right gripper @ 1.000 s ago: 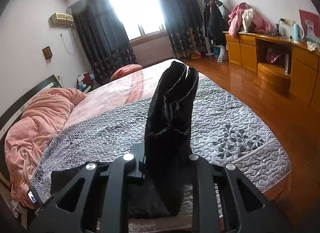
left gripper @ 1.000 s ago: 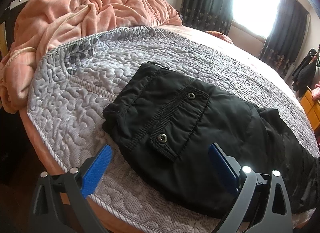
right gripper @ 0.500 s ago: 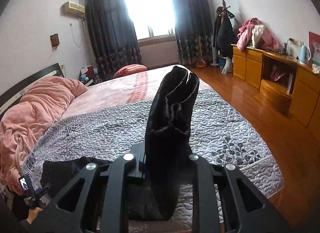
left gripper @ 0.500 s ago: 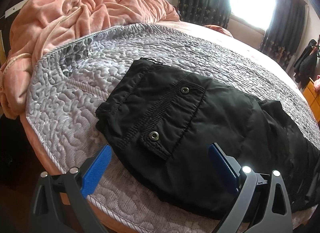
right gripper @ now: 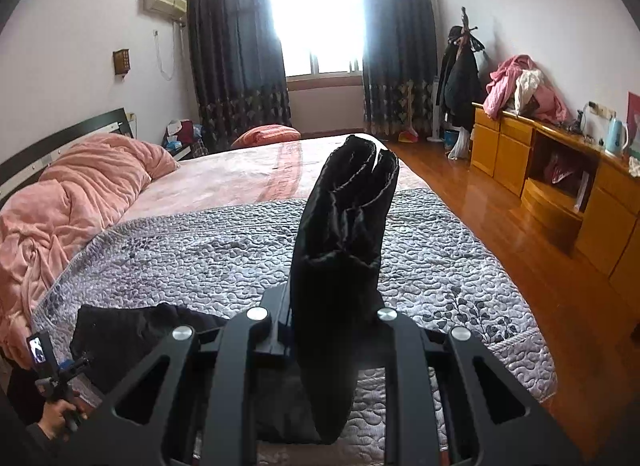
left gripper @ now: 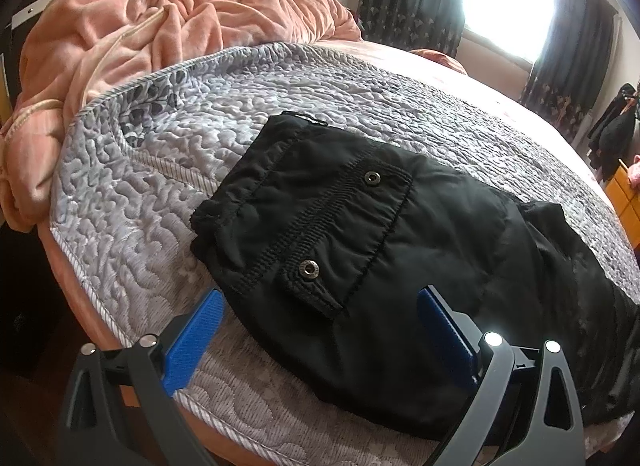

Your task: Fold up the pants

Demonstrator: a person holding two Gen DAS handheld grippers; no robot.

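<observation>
Black pants [left gripper: 360, 242] lie on the grey quilted bedspread [left gripper: 168, 153], waistband end to the left, with two snap buttons showing. My left gripper [left gripper: 320, 330] is open, its blue pads either side of the near edge of the waist end, just above the fabric. My right gripper [right gripper: 320, 330] is shut on the pants' leg ends [right gripper: 344, 250], which stand up bunched between the fingers above the bedspread [right gripper: 440, 266]. The waist end [right gripper: 132, 330] shows at lower left in the right wrist view.
A pink blanket [left gripper: 152, 25] is heaped at the head of the bed. The bed edge runs close below my left gripper. A wooden dresser [right gripper: 560, 185] and wood floor [right gripper: 500, 217] lie to the right. Curtains and a bright window [right gripper: 320, 25] are behind.
My left gripper has moved slightly closer over the waist end. My right gripper has lifted and turned, still holding the leg ends.
</observation>
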